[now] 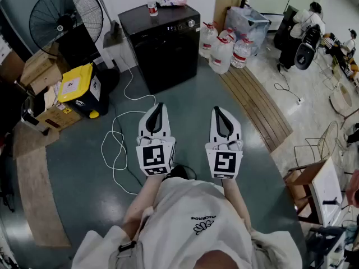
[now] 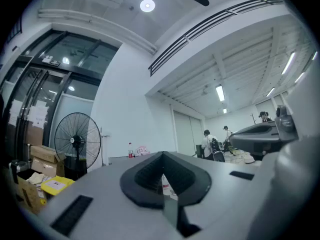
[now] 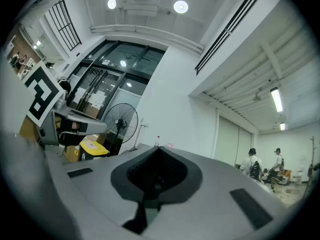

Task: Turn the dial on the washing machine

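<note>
Washing machine (image 1: 165, 43): standing well ahead of both grippers, front facing them; dial (image 1: 191, 23) sitting at top panel's right end. L gripper (image 1: 156, 108) & R gripper (image 1: 220, 111): both pointing at it, jaws together, holding nothing. R prob. lying slightly nearer dial. Floor (image 1: 185, 102) between giving approach room; cable (image 1: 115, 144) trailing left, water jugs (image 1: 221, 52) crowding right.

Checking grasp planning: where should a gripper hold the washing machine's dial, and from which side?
Pinch the round dial across its rim, coming straight at the front of the washing machine; the knob sits at its upper right corner, seemingly facing the person.
</note>
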